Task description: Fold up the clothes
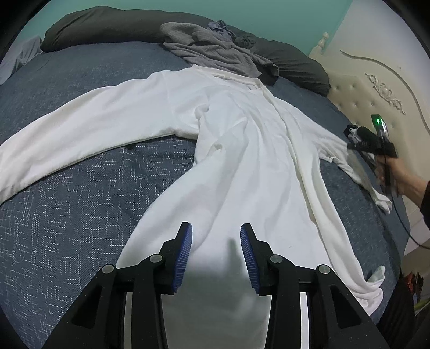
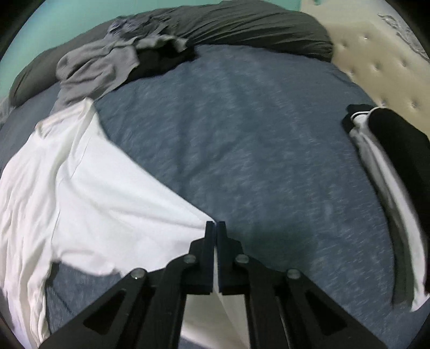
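Observation:
A white long-sleeved shirt (image 1: 242,150) lies spread out on the blue bed cover (image 1: 67,201), sleeves out to both sides. My left gripper (image 1: 216,236) hovers open over the shirt's lower part, and its blue pads (image 1: 185,249) hold nothing. At the right edge of the left wrist view a hand holds my right gripper (image 1: 354,146) at the shirt's right sleeve. In the right wrist view that gripper (image 2: 215,225) is shut on the sleeve of the white shirt (image 2: 80,188), with white cloth showing between its fingers.
A heap of grey clothes (image 1: 212,45) lies at the shirt's collar, against dark pillows (image 1: 107,24). A cream padded headboard (image 1: 376,88) borders the bed on the right. A black-and-white garment (image 2: 381,161) lies near it. Bare blue cover (image 2: 242,134) stretches ahead of my right gripper.

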### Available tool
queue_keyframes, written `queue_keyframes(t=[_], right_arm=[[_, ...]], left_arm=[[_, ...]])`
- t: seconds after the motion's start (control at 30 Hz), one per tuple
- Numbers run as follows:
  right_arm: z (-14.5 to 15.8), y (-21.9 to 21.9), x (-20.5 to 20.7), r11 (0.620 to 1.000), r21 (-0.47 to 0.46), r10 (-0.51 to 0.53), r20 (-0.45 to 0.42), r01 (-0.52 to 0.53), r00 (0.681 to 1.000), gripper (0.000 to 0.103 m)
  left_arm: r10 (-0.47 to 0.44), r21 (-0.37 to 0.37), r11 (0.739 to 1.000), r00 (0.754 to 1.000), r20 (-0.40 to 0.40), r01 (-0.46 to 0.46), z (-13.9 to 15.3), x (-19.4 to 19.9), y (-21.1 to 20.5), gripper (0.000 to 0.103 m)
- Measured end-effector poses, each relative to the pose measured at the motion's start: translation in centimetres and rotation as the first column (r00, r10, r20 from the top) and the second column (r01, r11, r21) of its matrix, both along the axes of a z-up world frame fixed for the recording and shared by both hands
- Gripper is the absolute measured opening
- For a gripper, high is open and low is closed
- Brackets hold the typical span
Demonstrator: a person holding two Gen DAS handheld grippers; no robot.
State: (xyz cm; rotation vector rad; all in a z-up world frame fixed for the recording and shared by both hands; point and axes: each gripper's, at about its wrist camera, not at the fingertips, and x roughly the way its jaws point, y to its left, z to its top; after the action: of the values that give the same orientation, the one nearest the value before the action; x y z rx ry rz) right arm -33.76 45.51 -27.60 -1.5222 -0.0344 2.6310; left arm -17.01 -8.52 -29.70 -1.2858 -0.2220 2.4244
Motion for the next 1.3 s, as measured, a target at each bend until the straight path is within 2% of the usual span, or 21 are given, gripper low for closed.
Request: queue_keyframes(t=[0.3,0.43,0.53,0.73,0.8,0.83,0.93,1.1,1.3], right_arm=[[0.1,1.3,-4.7,0.999,0.046,-0.025,-0.018,0.025,1.000,0.001],[-1.6,1.7,-5.9,1.000,0.008,-0.018,0.031,0.018,0.999,0.001],[-1.8,2.5,-5.2,1.000,-0.021,-0.020,0.016,0.020,1.000,0.001],[1.9,7.3,1.0,0.988,-0.129,-0.100,-0.099,0.087,0.990,0.008],[2.8,8.5,3.9,0.986,-0.146,-0.095,-0.100,0.080,0.990,0.019],[3.1,9.0,5.6,0.985,-0.153,-0.091,-0.096,0.075,0.991,0.029],[3.0,10.1,9.7,0.985,-0.169,-0.050,-0.045,0.042,0.998,0.032],[1.9,10.2,15.9,0.990,-0.131,0.048,0.039,-0.043,0.998,0.032],[0.3,9.8,19.5,0.995,-0.045,0.095,0.121,-0.091,0.988,0.032]], left_arm=[[-0.008,-0.022,1.000,1.000,-0.004,0.008,0.0,-0.1,0.4,0.041],[-0.017,-0.027,0.999,1.000,0.001,0.017,-0.2,-0.3,0.7,0.041],[-0.022,-0.031,0.999,1.000,0.002,0.022,-0.3,-0.2,0.9,0.041],[-0.020,-0.017,1.000,1.000,-0.012,0.020,0.3,0.2,0.9,0.041],[-0.022,-0.010,1.000,1.000,-0.019,0.022,0.6,0.4,1.0,0.041],[-0.025,-0.006,1.000,0.999,-0.025,0.024,0.9,0.6,1.1,0.041],[-0.033,-0.003,0.999,0.999,-0.039,0.033,1.4,1.0,1.4,0.041],[-0.048,-0.003,0.999,0.998,-0.051,0.048,1.8,1.5,2.2,0.041],[-0.054,-0.003,0.999,0.997,-0.054,0.054,1.9,1.9,2.7,0.041]])
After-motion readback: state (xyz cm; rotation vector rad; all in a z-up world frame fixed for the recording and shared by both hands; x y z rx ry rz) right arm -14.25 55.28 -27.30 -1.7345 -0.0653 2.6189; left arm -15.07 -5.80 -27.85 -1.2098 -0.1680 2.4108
